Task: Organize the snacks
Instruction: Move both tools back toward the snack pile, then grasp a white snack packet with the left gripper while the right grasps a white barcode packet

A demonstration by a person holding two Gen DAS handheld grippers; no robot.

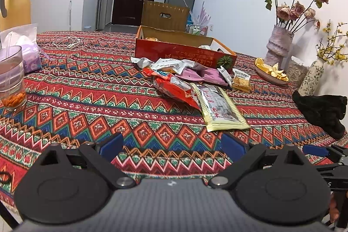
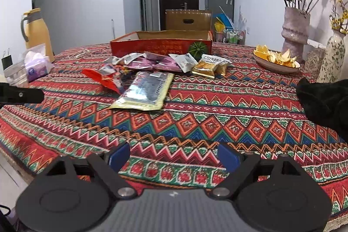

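Snack packets (image 1: 184, 77) lay ahead of both your tongs, untouched. The left gripper (image 1: 171, 142) and right gripper (image 2: 174, 156) stood released, empty, over bare tablecloth (image 2: 195, 123). The nearest cream packet (image 2: 143, 90) ran near-to-far, closer to your right gripper; the red box (image 2: 161, 46) stood beyond the pile.

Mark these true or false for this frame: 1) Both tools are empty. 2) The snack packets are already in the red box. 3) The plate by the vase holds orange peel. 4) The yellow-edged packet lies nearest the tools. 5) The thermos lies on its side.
1) True: the left tool and right tool stand open over the tablecloth.
2) False: most packets lie in front of the red box.
3) True: the plate holds orange peel.
4) True: the yellow-edged packet.
5) False: the thermos stands upright.
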